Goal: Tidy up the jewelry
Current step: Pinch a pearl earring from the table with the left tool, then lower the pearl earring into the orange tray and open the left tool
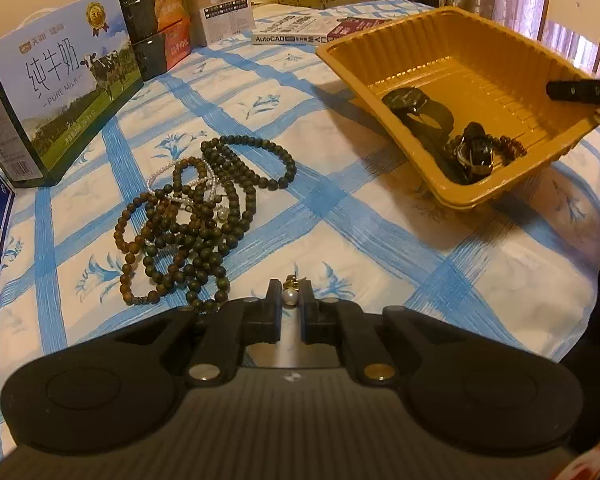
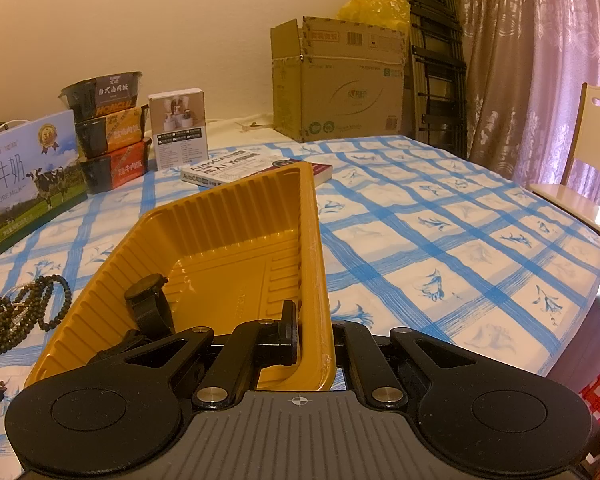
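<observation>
While the right gripper (image 2: 306,332) pinches the wall of the yellow tray (image 1: 452,32), tilting it on the tablecloth (image 1: 380,232), a black watch (image 1: 418,110) and dark beads (image 1: 508,146) lie gathered at the tray's low end. Left gripper (image 1: 290,300) has its fingers narrowed on a pearl earring (image 1: 289,295). Bead bracelets (image 1: 196,220) lie piled just beyond it, outside the tray.

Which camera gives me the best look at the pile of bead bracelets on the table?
The left wrist view: the bead bracelets lie whole and central on the tablecloth. The right wrist view catches only part of them at its left edge.
</observation>
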`<state>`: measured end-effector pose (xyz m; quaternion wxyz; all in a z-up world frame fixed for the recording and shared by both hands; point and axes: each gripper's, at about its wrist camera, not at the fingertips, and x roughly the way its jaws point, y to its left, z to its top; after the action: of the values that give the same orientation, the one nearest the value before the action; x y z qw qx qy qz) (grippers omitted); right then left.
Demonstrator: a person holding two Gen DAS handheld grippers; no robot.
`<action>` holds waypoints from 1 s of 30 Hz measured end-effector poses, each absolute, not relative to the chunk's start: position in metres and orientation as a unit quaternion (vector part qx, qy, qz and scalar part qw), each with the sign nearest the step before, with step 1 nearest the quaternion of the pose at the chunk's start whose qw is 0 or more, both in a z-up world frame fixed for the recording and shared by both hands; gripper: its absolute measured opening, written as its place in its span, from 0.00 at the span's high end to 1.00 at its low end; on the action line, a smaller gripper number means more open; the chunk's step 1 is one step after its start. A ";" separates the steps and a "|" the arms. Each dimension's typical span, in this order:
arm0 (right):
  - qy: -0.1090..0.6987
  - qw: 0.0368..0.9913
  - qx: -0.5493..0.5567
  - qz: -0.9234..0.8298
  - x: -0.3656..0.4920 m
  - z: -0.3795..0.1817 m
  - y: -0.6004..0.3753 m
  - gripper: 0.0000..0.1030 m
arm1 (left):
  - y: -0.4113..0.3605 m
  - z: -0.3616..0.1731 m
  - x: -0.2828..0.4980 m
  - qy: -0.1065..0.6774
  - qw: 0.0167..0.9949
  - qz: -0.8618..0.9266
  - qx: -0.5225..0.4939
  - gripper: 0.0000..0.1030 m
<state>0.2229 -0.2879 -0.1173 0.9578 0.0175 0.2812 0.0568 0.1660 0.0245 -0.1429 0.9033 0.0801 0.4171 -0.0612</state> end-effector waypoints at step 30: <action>0.276 0.959 0.015 0.060 0.222 -0.110 -0.286 0.96 | -0.087 -0.073 0.217 0.317 0.927 -0.200 0.002 0.93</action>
<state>0.2218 -0.2857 -0.1095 0.9590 0.0154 0.2763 0.0603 0.2167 -0.0865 -0.0732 0.9269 0.0023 0.3173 -0.2004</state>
